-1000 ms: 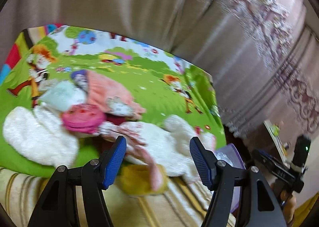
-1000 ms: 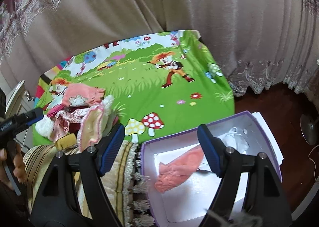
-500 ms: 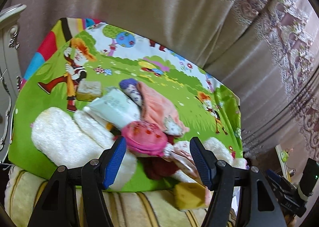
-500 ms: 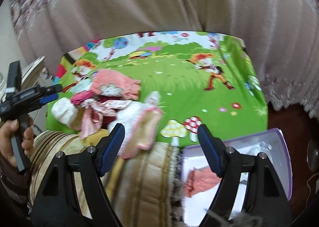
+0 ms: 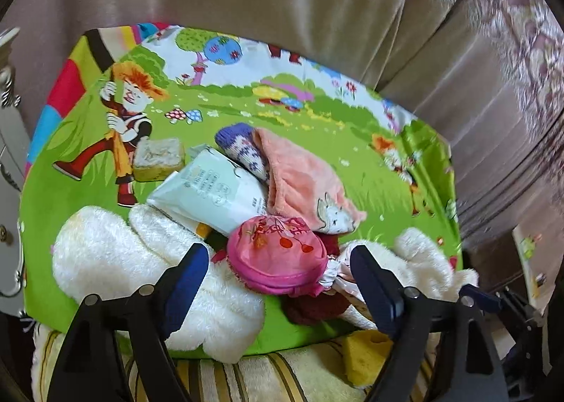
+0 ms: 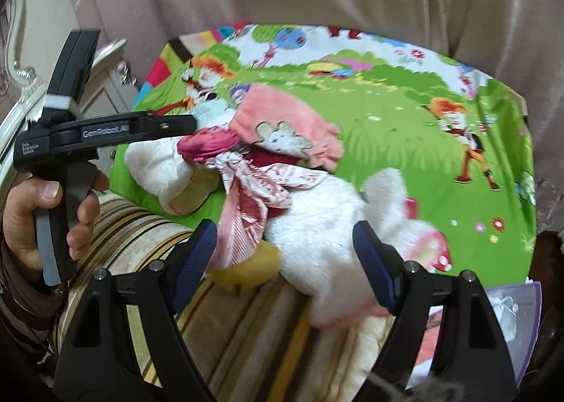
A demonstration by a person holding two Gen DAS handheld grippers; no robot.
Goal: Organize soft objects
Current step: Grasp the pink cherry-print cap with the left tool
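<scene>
Hovering over a heap of soft things on the cartoon play mat (image 5: 317, 162), both tongs stand released with nothing between their pads; the left gripper (image 5: 278, 282) frames the pink pouch (image 5: 278, 254), which lies straight ahead and just beyond its tips, its long axis running across the gap rather than along it; the right gripper (image 6: 285, 250) frames the white plush toy (image 6: 317, 225), whose body runs from the mat's near edge out toward that gripper and overhangs the striped cushion (image 6: 225, 324). By this judgement each tool is nearest its own target, the left to the pouch, the right to the plush. Around them lie a peach fleece cloth (image 5: 299, 180), a pale wipes packet (image 5: 215, 194), a knitted purple sock (image 5: 239, 148), a red-and-white patterned cloth (image 6: 253, 190) draped over the plush, and a yellow sponge (image 6: 246, 271); that draped cloth and the sponge could be caught in a grasp on the plush. A purple-rimmed box (image 6: 521, 314) shows at the lower right.
</scene>
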